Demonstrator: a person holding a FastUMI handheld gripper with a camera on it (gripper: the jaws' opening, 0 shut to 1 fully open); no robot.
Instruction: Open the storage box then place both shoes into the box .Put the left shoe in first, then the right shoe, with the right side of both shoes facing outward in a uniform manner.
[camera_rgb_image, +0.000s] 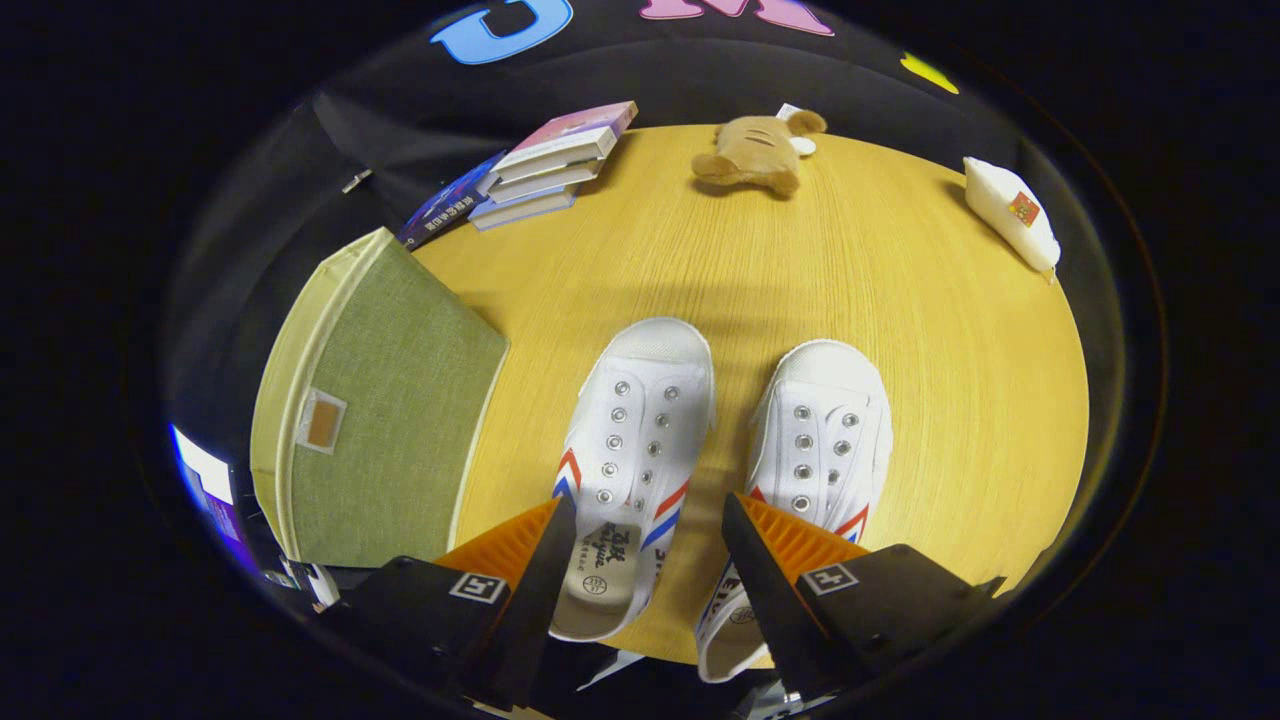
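Gripper view: jaws apart above the left shoe; right shoe beside it, storage box still closed on the table; nothing packed yet.

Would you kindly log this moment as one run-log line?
stage: before opening | gripper: open, above left shoe | right shoe: beside it | storage box: closed

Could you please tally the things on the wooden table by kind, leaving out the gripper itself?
Shoes: 2 (left-hand white shoe, right-hand white shoe)
Storage boxes: 1 (green storage box, closed)
Books: 3 in the stack
Plush toys: 1
White pouches: 1
Total: 8
The gripper is open above the shoes.
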